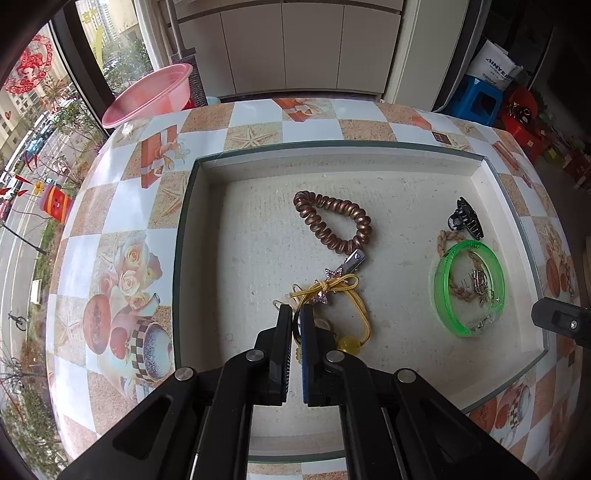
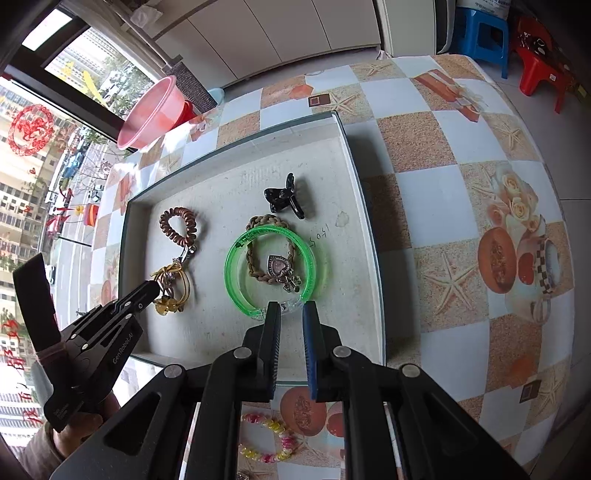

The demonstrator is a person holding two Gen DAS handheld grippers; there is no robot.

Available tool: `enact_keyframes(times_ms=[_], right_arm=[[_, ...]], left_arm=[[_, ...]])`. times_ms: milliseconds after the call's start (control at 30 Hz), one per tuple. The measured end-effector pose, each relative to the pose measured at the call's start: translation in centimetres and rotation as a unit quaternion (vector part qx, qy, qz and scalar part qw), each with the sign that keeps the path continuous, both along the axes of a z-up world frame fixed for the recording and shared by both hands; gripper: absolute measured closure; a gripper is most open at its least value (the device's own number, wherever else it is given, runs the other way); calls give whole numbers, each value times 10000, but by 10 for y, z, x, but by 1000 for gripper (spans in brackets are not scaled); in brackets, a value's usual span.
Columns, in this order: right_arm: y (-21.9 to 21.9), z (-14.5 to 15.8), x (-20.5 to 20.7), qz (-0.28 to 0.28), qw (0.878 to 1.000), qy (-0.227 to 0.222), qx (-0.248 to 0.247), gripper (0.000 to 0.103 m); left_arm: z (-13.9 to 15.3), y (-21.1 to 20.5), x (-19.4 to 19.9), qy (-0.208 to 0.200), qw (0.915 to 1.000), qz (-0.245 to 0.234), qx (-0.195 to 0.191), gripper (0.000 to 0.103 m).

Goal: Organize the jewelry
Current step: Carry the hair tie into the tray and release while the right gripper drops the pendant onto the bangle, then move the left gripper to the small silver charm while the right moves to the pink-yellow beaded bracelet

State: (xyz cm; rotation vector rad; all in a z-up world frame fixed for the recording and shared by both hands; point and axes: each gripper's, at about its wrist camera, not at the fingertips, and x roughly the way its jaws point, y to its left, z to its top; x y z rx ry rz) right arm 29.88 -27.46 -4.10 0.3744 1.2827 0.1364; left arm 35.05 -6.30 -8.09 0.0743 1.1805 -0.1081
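Note:
A shallow grey tray [image 1: 207, 229] [image 2: 354, 177] holds the jewelry. In it lie a brown coil hair tie [image 1: 332, 223] [image 2: 178, 229], a silver star clip [image 1: 349, 263], a yellow hair tie with a yellow bead [image 1: 334, 295] [image 2: 173, 291], a black claw clip [image 1: 464, 218] [image 2: 283, 199], a green bangle [image 1: 466, 288] [image 2: 275, 271], a braided cord [image 2: 264, 223] and a heart pendant [image 2: 277, 266]. My left gripper [image 1: 295, 315] [image 2: 157, 286] is nearly closed on a dark ring beside the yellow hair tie. My right gripper [image 2: 291, 308] is slightly open, its tips at the bangle's near rim.
The tray sits on a checked tablecloth [image 1: 122, 236] [image 2: 443, 206]. A pink basin [image 1: 147, 94] [image 2: 153, 112] stands at the far left edge. A pink and yellow bead bracelet [image 2: 267, 437] lies on the cloth below my right gripper. Blue and red stools [image 2: 480, 29] stand beyond the table.

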Motion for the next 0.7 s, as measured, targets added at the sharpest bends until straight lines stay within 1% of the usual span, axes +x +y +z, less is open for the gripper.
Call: enact_keyframes(times_ms=[67, 100, 133, 200, 300, 500, 533, 600, 633, 667, 700], right_arm=[[-2, 1, -5, -31, 10000, 0, 29, 90], [-3, 1, -7, -47, 10000, -1, 40, 90], [-5, 1, -9, -57, 10000, -1, 49, 90], [-8, 2, -14, -93, 9999, -10, 58, 90], [-11, 2, -19, -147, 9998, 3, 96, 90], [-14, 2, -27, -157, 9998, 47, 136, 89], [-14, 3, -29, -155, 9998, 46, 138, 87], [-14, 5, -32, -156, 9998, 15, 142, 58], [-14, 6, -33, -164, 9997, -23, 153, 30], [-14, 8, -35, -173, 9996, -82, 182, 21], [-14, 10, -37, -171, 9995, -136, 214, 21]], left_arm=[[1, 0, 1, 20, 10000, 67, -4, 0], [5, 1, 0, -113, 9998, 150, 50, 0], [7, 0, -1, -189, 9997, 125, 65, 0], [9, -3, 1, -168, 9998, 49, 6, 0], [12, -7, 1, -228, 9997, 30, 54, 0], [15, -9, -3, -182, 9997, 92, 103, 0], [16, -9, -3, -181, 9997, 100, 103, 0], [18, -8, -7, -193, 9997, 100, 119, 0], [20, -8, -9, -201, 9997, 87, 122, 0], [21, -9, -11, -235, 9996, 86, 126, 0], [24, -9, -13, -284, 9994, 80, 155, 0]])
